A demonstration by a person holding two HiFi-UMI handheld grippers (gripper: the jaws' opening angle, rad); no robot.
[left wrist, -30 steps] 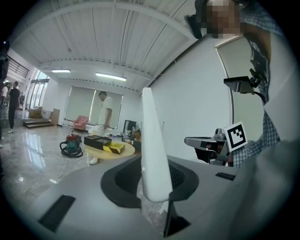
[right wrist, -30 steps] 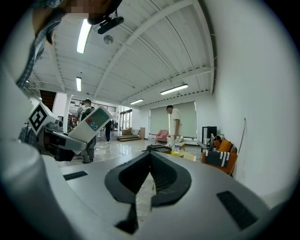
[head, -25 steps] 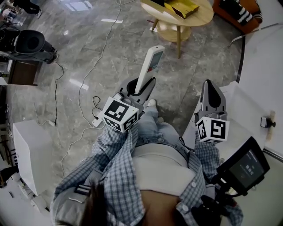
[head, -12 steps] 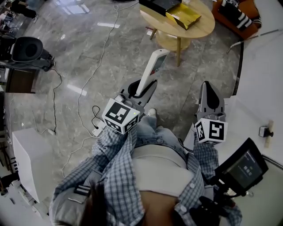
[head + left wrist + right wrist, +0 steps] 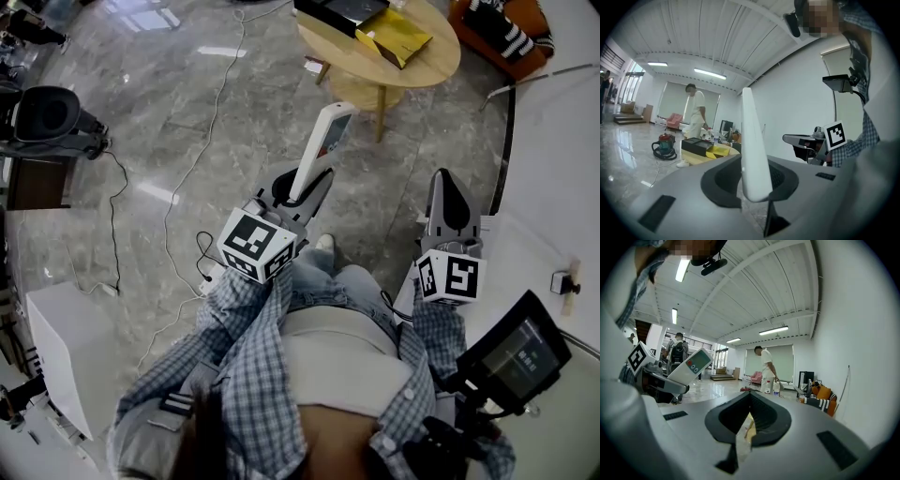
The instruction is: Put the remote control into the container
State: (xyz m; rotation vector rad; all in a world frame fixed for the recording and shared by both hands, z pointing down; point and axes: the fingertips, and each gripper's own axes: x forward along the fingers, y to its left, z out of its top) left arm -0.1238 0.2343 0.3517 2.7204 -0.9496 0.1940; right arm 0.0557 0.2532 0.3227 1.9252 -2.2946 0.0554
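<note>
Remote control (image 5: 322, 141) clamped by its lower end between the fingers of the left gripper (image 5: 302, 185), white body sticking out well past the fingertips, tilted up and forward, buttons facing the right gripper (image 5: 447, 185). Right fingers clenched together on nothing, level with and well apart from the left ones. Far ahead of both sets of fingers, round wooden surface (image 5: 427, 58) carrying a yellow box (image 5: 398, 36) and a black box (image 5: 345, 9). Grey stone floor (image 5: 187, 112) underneath.

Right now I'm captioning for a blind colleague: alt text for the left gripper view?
The left hand-held gripper clamps a white remote control upright between its jaws. Beyond, a person stands beside a low table in a bright hall.
</note>
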